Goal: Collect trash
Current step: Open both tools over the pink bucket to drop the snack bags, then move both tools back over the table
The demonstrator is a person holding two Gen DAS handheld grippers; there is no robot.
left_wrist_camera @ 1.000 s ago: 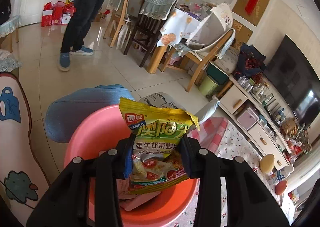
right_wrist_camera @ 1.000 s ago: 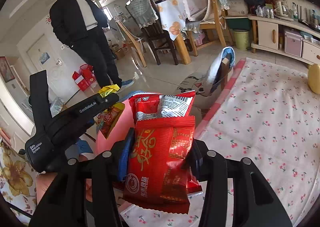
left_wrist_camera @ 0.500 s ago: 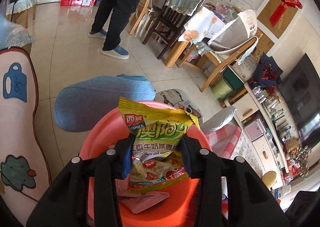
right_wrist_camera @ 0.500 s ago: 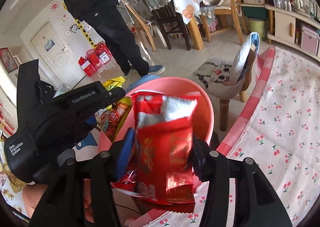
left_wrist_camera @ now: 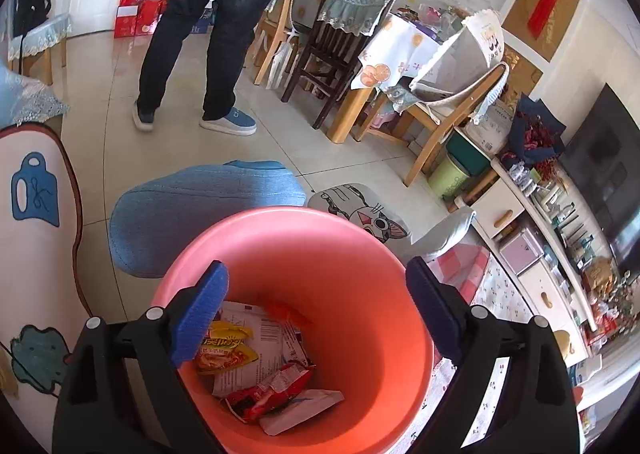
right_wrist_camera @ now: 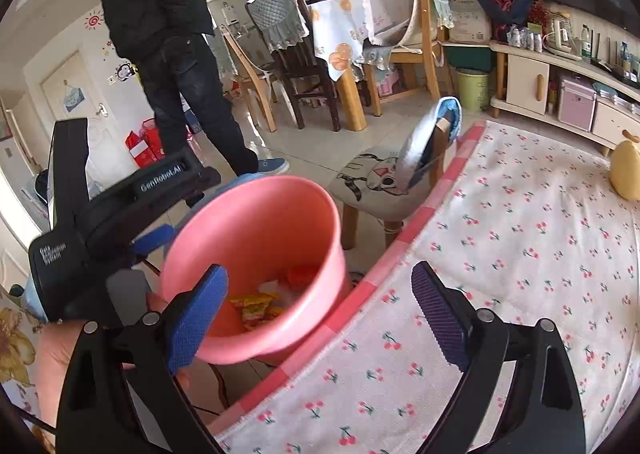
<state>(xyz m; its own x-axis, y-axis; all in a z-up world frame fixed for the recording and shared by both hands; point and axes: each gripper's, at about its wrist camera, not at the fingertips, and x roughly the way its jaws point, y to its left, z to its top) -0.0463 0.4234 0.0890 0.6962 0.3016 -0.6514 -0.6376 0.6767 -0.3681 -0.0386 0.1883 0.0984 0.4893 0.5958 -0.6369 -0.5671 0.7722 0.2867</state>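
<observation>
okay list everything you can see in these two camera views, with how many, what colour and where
bin: one, pink, on the floor below both grippers
snack wrappers: several, yellow, red and white, at the bottom of the bin
stool: one, cat-print seat, beyond the bin
mat: one, white with cherries, right of the bin
cushion: one, blue, behind the bin
bystander: one, dark clothes, standing on the tiles
left gripper: black, blue pads, just opened, empty, over the bin
right gripper: same, just opened, empty

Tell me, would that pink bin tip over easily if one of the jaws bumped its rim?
Probably yes. The pink bin looks like thin plastic, holds only a few crumpled wrappers, and seems to narrow toward its base, so it is likely light and top-heavy.
</observation>
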